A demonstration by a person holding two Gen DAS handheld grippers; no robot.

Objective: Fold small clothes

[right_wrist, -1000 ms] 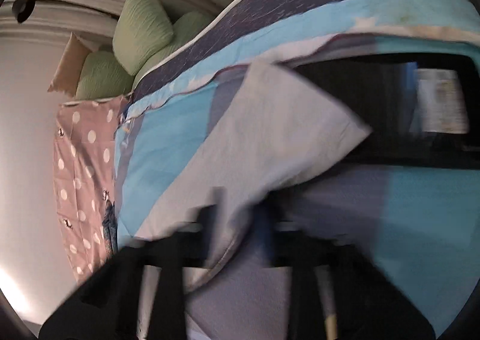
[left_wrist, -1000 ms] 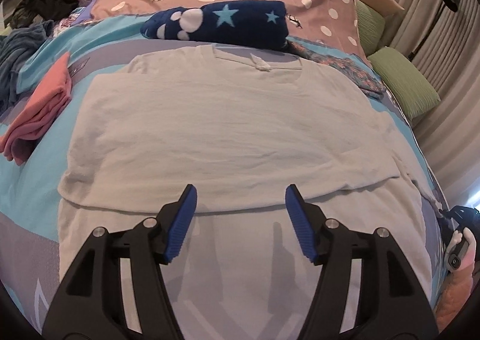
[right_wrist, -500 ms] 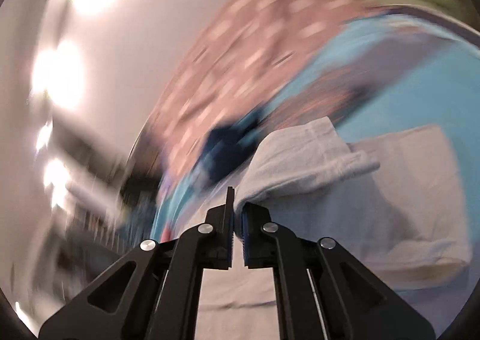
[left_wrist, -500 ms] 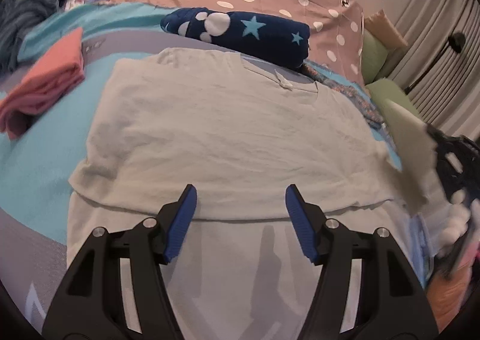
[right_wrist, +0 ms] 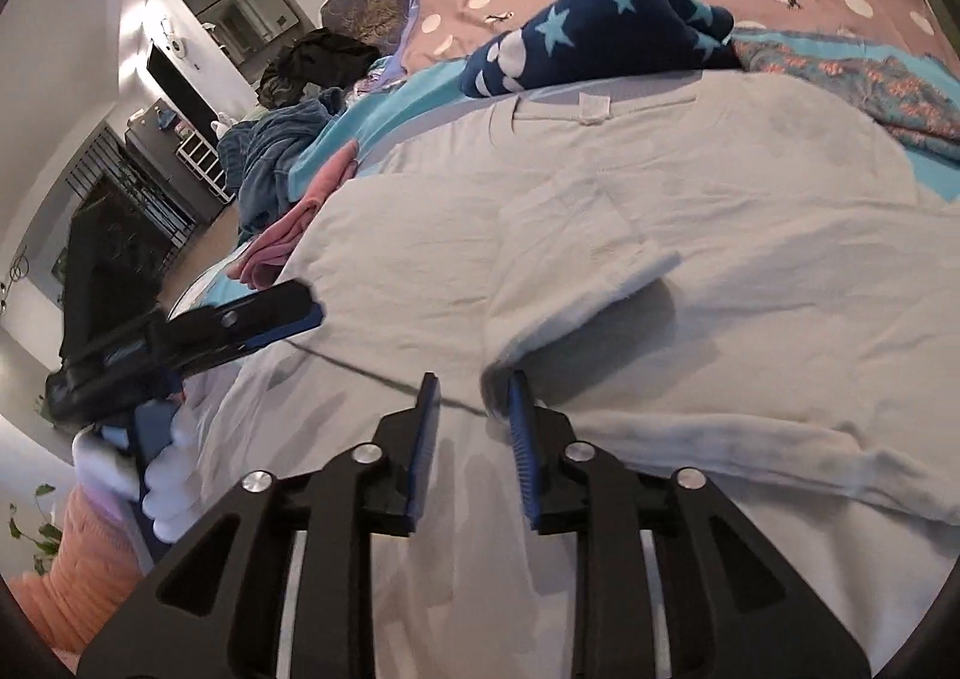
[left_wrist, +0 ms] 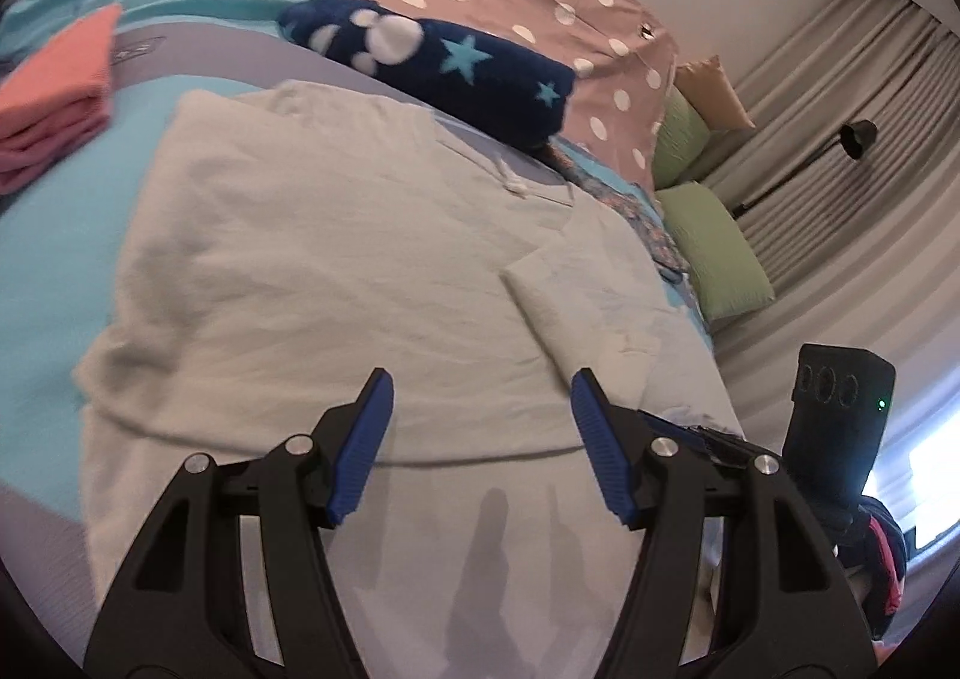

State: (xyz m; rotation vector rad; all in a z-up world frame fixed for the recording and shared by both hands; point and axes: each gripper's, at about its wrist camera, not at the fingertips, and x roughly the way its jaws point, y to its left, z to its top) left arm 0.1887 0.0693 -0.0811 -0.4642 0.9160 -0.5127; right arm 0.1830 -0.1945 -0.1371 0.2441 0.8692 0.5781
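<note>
White T-shirt (left_wrist: 336, 283) lies spread flat across the middle of the bed (left_wrist: 54, 235), its right sleeve (right_wrist: 576, 247) folded in over the chest. My right tongs (right_wrist: 471, 409) have just been opening, nothing between them, the sleeve just beyond. My left tongs (left_wrist: 480, 427) hang released above the folded-up hem near the bed's near edge.

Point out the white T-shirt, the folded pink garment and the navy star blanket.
white T-shirt (left_wrist: 312, 259), left wrist view, middle of its body.
folded pink garment (left_wrist: 60, 91), left wrist view, top layer.
navy star blanket (right_wrist: 606, 37), right wrist view, starred top.
</note>
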